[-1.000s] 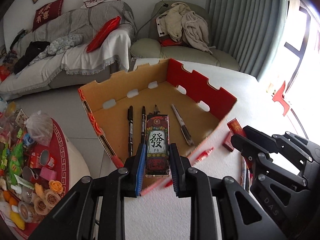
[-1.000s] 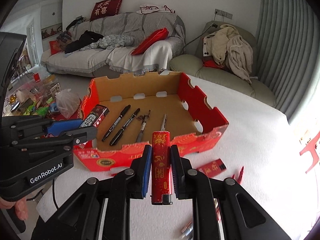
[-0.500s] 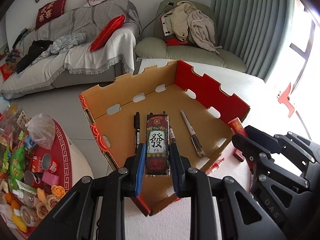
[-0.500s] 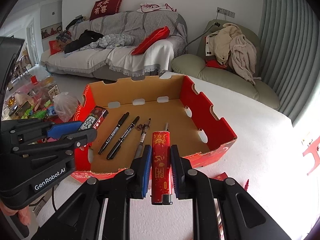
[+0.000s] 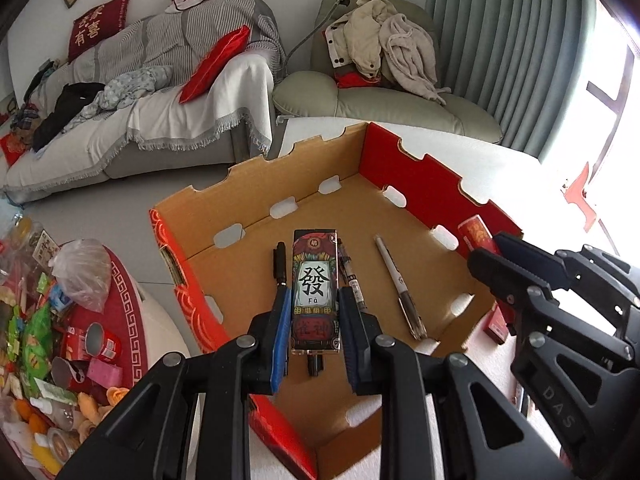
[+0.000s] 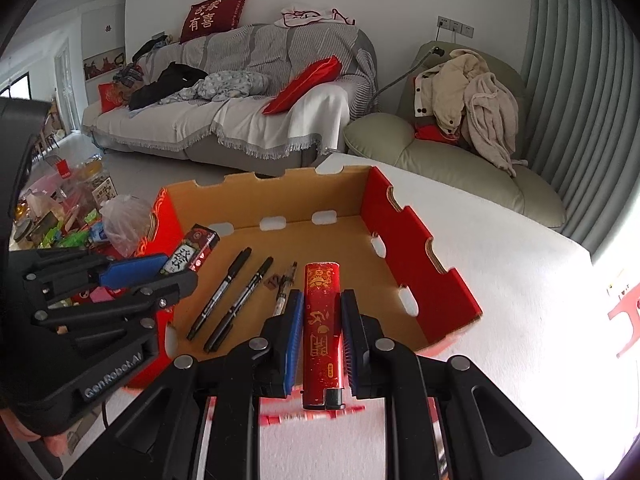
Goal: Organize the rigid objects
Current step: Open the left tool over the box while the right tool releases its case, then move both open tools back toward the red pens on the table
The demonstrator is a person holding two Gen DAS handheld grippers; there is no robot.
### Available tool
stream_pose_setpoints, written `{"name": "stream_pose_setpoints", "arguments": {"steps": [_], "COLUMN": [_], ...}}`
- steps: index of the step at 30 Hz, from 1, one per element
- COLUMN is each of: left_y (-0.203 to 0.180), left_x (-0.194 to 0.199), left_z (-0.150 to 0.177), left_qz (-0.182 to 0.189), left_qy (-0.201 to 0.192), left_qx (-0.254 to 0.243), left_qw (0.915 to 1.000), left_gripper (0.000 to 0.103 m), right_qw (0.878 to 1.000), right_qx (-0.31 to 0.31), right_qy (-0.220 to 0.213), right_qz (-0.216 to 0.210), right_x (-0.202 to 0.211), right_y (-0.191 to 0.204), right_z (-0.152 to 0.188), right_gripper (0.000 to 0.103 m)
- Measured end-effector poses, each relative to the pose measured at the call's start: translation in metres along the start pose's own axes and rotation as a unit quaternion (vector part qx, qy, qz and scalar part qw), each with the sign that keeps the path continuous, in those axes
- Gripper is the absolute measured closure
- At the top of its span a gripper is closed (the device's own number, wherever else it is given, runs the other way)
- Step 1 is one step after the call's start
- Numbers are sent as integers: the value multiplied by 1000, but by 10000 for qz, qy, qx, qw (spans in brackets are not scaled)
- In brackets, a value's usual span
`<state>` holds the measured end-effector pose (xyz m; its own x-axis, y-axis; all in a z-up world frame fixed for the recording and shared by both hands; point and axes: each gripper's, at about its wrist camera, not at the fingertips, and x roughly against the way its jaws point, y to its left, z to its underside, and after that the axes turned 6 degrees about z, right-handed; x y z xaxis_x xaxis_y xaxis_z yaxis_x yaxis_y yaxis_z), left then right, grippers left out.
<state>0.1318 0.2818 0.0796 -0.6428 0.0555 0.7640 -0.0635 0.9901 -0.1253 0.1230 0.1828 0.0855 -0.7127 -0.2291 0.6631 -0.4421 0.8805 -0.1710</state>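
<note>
A red cardboard tray (image 5: 420,168) with a brown inside lies on the white table. On its floor lie two black markers (image 6: 224,292), a clear pen (image 6: 286,284) and a silver-and-black pen (image 5: 400,288). My left gripper (image 5: 314,300) is shut on a black-and-red lighter with a mahjong print (image 5: 315,280), above the tray's left part. My right gripper (image 6: 322,304) is shut on a red lighter with gold characters (image 6: 322,320), above the tray's near wall. In the right wrist view the left gripper (image 6: 176,270) shows at the tray's left wall (image 6: 160,236).
A blurred red pen (image 6: 304,416) lies on the white table (image 6: 500,280) just before the tray. A small red box (image 5: 496,324) lies on the table by the tray's right wall. A low round table with snacks (image 5: 60,320) stands at the left; a sofa and an armchair stand behind.
Both grippers have moved forward, from in front of the tray's near wall to over the tray. Each still holds its lighter in the same grip.
</note>
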Motion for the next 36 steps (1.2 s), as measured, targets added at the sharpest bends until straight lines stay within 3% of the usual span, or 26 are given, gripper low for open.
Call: {"name": "stream_pose_setpoints", "arguments": {"steps": [11, 12, 14, 16, 21, 29, 36], "left_y": [6, 7, 9, 9, 3, -45, -115], "left_x": [-33, -36, -38, -38, -26, 15, 25], "left_z": [-6, -4, -3, 0, 7, 35, 83], "left_qz": [-3, -28, -53, -93, -3, 516, 1186], "left_qy": [326, 376, 394, 388, 312, 95, 331], "left_qx": [0, 20, 43, 59, -40, -785, -1708], "left_qw": [9995, 9993, 9992, 9992, 9995, 9955, 9776], "left_gripper": [76, 73, 57, 50, 50, 50, 50], "right_qw": [9993, 9992, 9991, 9991, 9992, 9980, 9887], "right_qx": [4, 27, 64, 43, -106, -586, -1301], "right_qy": [350, 382, 400, 405, 368, 213, 558], "right_qz": [-114, -149, -157, -145, -99, 91, 492], "right_x": [-39, -41, -43, -44, -34, 21, 56], "right_y": [0, 0, 1, 1, -7, -42, -95], "right_z": [-7, -6, -5, -3, 5, 49, 124], "right_gripper": [83, 83, 83, 83, 83, 83, 83]}}
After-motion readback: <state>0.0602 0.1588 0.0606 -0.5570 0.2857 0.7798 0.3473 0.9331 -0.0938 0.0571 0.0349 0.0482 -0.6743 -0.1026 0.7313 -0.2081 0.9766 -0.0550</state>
